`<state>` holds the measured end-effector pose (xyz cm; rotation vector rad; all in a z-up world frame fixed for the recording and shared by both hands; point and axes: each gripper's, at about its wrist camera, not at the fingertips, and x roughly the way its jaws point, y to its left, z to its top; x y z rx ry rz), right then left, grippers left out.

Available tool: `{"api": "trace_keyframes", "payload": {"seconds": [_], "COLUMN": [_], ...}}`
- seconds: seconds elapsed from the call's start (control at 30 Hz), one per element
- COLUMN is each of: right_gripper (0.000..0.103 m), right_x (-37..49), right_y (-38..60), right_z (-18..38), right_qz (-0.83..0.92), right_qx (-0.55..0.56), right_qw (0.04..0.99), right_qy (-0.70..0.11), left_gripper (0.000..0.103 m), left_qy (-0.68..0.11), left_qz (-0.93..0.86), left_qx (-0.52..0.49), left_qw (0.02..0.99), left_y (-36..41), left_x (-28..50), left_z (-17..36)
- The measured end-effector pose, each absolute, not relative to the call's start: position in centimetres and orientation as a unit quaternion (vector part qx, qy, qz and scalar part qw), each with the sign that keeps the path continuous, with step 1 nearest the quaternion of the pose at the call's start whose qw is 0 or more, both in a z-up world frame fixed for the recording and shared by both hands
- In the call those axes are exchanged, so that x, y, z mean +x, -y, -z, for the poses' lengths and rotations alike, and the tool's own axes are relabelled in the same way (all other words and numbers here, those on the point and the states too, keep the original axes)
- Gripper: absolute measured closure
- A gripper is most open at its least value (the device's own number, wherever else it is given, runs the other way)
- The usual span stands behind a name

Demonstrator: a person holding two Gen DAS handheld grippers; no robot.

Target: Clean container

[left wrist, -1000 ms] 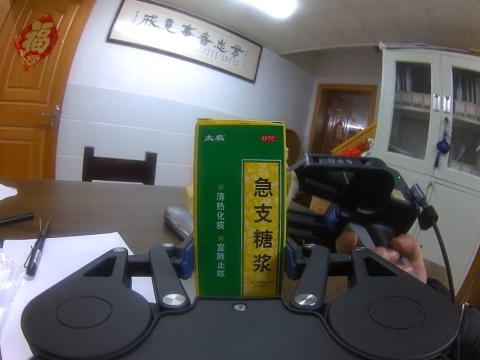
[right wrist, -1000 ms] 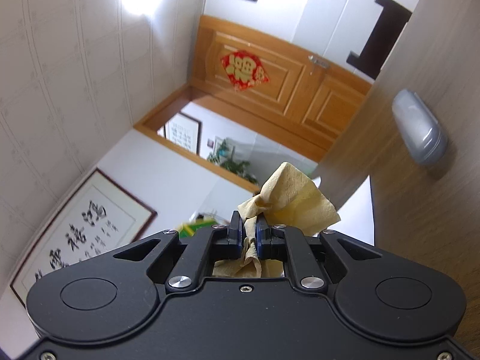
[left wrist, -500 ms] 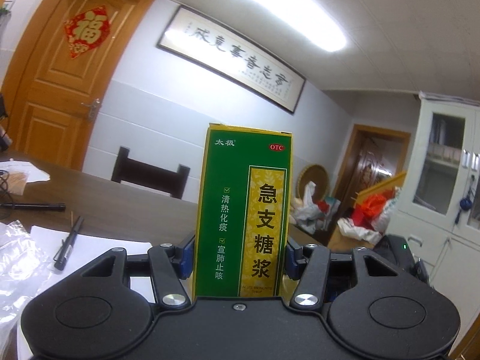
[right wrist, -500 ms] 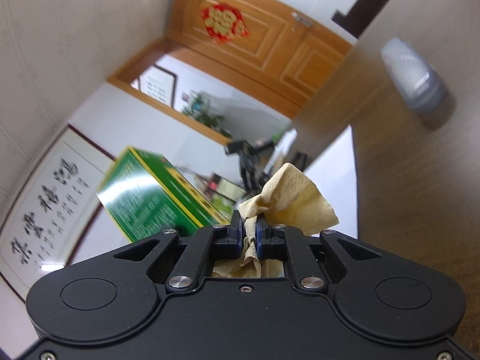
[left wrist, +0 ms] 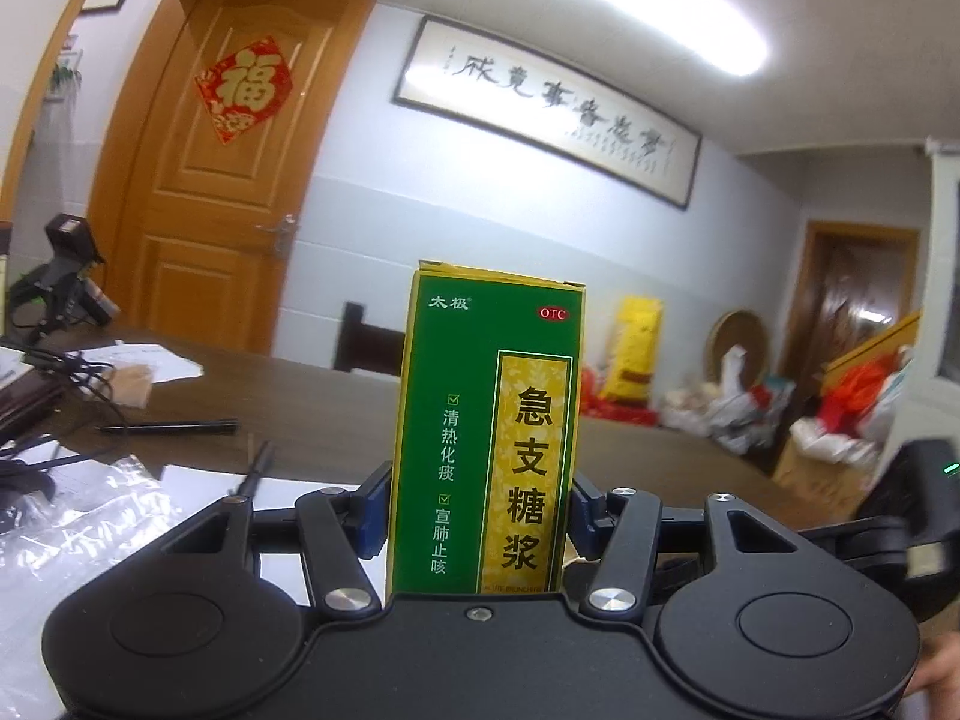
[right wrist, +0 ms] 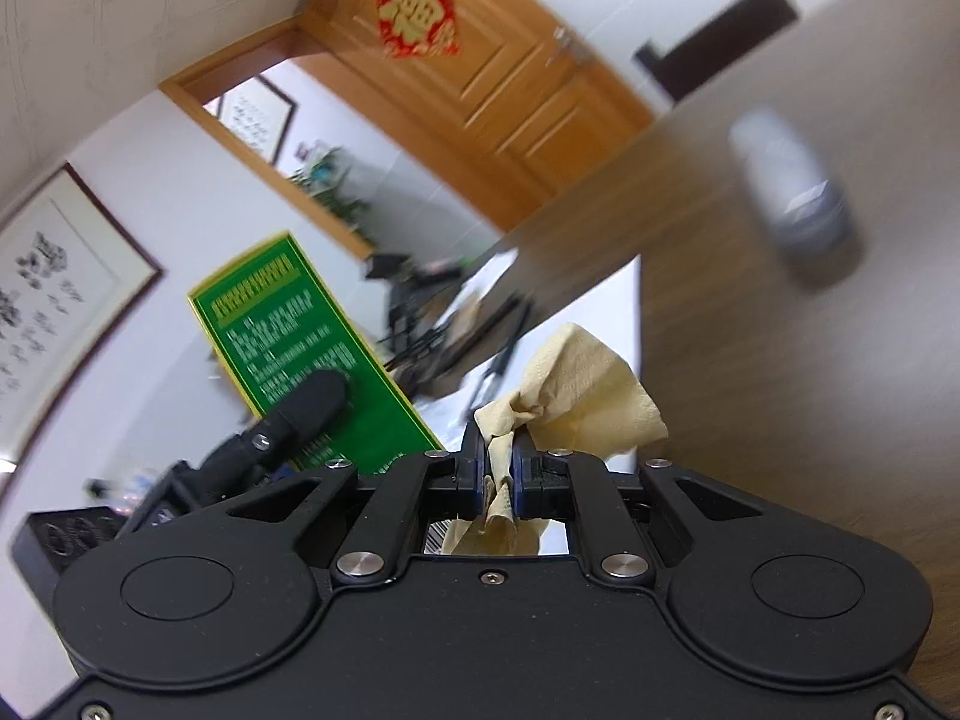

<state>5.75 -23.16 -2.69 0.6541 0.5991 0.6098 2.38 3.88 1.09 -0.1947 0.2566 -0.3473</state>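
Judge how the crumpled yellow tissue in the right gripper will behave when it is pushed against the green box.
The tissue is probably floppy: it bunches and creases where the right gripper pinches it. It likely buckles rather than pushes firmly. The green box seems stiff, its edges straight in the left gripper.

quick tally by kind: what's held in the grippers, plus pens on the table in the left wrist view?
Green medicine box: 1, in the left gripper
Yellow tissue: 1, in the right gripper
Pens: 2
Total: 4
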Motion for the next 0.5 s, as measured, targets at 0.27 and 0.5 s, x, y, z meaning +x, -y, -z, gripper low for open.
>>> {"api": "trace_keyframes", "payload": {"seconds": [0.27,0.5], "right_gripper": [0.093,0.093], "right_x": [3.7,2.9], "right_y": [19.4,18.4], "right_z": [0.8,1.0], "right_qz": [-0.13,-0.131], "right_qx": [0.082,0.057], "right_qw": [0.958,0.963], "right_qy": [-0.242,-0.228], "left_gripper": [0.052,0.052], "left_qy": [-0.15,-0.147], "left_qz": [0.117,0.11], "left_qx": [-0.061,-0.032], "left_qw": [0.98,0.983], "left_y": [-2.6,-0.9], "left_x": [4.0,2.8], "left_z": [-0.5,-0.9]}}
